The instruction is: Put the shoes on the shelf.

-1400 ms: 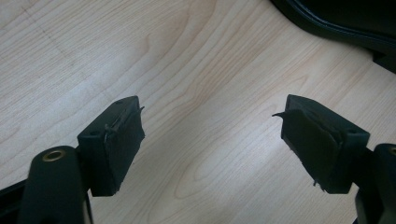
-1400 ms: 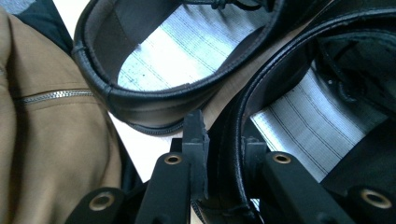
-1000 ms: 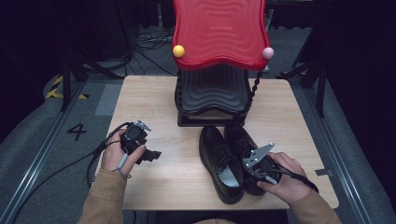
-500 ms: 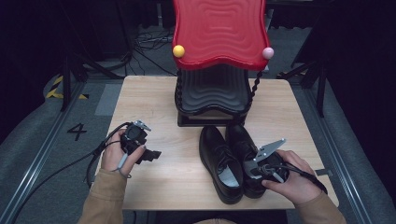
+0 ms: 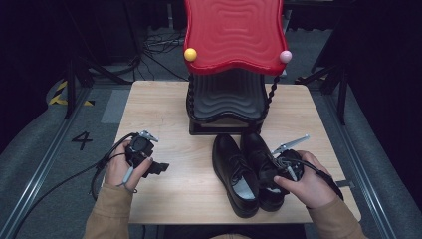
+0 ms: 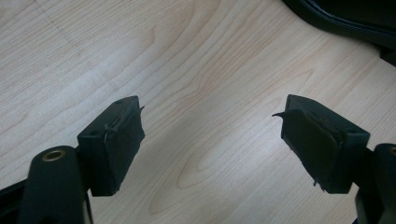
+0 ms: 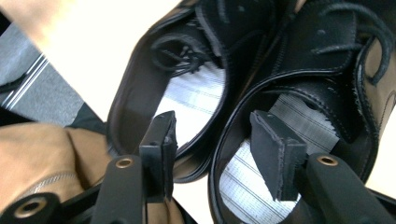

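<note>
High view: two black leather shoes are set side by side on the wooden table (image 5: 164,104), toes toward twelve o'clock, just in front of the black base of a red wavy-topped rack (image 5: 233,35). The left shoe (image 5: 234,174) lies at about six o'clock from that base, and the right shoe (image 5: 256,154) touches it at its three o'clock side. The pair appears to have been placed parallel and close so that both can be reached from the heel end.

The right gripper (image 5: 278,167) is held over the heel of the right shoe. In the right gripper view, its jaws are seen spread apart, one over the striped insole of the left shoe (image 7: 187,102) and the other inside the opening of the right shoe (image 7: 317,98), so that the two adjoining inner walls lie between them. Nothing is clamped yet; the stance is judged to be a preparation for pinching both shoes together.

The left gripper (image 5: 157,168) is kept low near the table at nine o'clock from the shoes, well apart from them. In the left gripper view (image 6: 210,135) its jaws are seen wide, with bare wood between them; it is judged to be waiting.

Counted: two shoes, two grippers, one rack, one table, one yellow ball (image 5: 190,54) and one pink ball (image 5: 284,56) on the red top's front corners.
</note>
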The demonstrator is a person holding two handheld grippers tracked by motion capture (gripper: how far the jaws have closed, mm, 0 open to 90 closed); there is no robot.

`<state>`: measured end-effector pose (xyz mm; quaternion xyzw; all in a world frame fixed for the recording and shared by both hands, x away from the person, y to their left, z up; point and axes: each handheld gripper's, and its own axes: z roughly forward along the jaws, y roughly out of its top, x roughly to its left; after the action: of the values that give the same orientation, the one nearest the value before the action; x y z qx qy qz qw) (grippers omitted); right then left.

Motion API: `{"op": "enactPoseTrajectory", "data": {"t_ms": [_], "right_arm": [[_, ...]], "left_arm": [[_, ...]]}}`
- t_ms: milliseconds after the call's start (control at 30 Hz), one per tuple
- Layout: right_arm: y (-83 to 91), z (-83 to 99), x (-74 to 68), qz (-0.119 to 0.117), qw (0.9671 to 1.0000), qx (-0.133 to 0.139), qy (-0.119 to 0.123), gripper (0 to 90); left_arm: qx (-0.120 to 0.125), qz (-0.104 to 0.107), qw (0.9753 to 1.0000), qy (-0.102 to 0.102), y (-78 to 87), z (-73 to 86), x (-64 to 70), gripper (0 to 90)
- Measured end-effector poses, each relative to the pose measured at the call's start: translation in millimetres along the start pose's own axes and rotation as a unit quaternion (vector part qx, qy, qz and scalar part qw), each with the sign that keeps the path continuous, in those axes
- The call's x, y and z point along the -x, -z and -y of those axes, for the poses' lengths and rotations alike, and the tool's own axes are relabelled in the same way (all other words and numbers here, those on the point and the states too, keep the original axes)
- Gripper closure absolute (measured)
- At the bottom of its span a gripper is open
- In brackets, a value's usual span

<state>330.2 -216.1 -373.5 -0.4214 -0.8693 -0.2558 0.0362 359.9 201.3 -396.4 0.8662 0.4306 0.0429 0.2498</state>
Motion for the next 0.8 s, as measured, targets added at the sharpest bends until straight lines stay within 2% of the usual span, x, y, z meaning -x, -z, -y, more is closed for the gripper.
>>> {"op": "enactPoseTrajectory", "data": {"t_ms": [167, 333, 467, 533, 600, 667, 733, 800], "right_arm": [[-16.5, -10.8, 2.6, 0.014, 0.9991, -0.02, -0.034, 47.9], [-33.0, -16.7, 3.8, 0.043, 0.9971, -0.041, -0.048, 47.7], [-44.2, -19.2, 4.0, 0.059, 0.9935, -0.064, -0.073, 53.8], [-46.5, -20.4, 3.0, 0.069, 0.9916, -0.065, -0.088, 57.0], [-47.8, -20.6, 1.9, 0.064, 0.9919, -0.065, -0.088, 58.2], [-54.5, -20.3, -1.3, 0.073, 0.9912, -0.076, -0.08, 63.0], [-59.2, -21.8, -4.5, 0.094, 0.9894, -0.081, -0.074, 66.1], [-60.9, -23.1, -4.9, 0.104, 0.9882, -0.083, -0.076, 67.7]], "left_arm": [[0.0, 0.002, 1.0, 0.001, -0.9, 0.2, -0.4, 21.3], [0.001, 0.002, 1.0, 0.002, -1.7, 0.0, -1.0, 21.3], [0.0, 0.002, 1.0, 0.001, -2.0, -0.1, -1.3, 21.3], [-0.001, 0.002, 1.0, 0.002, -2.2, -0.3, -1.2, 21.3], [-0.001, 0.003, 1.0, 0.001, -2.7, -0.4, -1.1, 21.3], [-0.002, 0.003, 1.0, 0.002, -3.1, -0.6, -0.8, 21.3], [-0.003, 0.003, 1.0, 0.0, -3.4, -0.6, -0.7, 21.3], [-0.002, 0.003, 1.0, 0.0, -3.4, -0.7, -0.6, 21.3]]}}
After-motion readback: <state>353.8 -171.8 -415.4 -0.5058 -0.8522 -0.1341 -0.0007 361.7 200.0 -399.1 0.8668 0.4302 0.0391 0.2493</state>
